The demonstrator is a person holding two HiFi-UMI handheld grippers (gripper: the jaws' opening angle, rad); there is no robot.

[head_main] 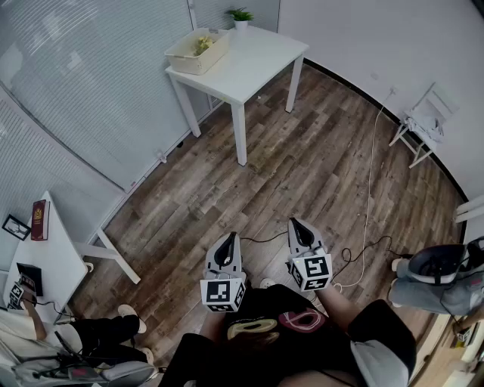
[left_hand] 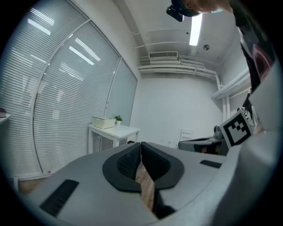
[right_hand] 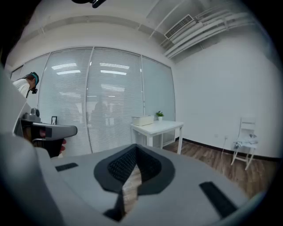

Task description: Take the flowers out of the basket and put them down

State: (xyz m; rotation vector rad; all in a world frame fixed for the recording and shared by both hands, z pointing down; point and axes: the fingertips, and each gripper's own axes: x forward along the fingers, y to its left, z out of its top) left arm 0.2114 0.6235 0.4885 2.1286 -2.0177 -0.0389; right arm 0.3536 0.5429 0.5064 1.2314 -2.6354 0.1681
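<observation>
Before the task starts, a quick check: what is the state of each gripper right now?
Left gripper: closed, holding nothing.
Right gripper: closed, holding nothing.

Two grippers, two white tables, one basket, one potted plant, one folding chair

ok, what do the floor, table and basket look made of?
Floor: wood-look planks, matte, grain and seams showing; possibly laminate.
Table: smooth white finish, painted or laminated, core unclear.
Basket: cream, matte, likely plastic or woven; too small to tell.
</observation>
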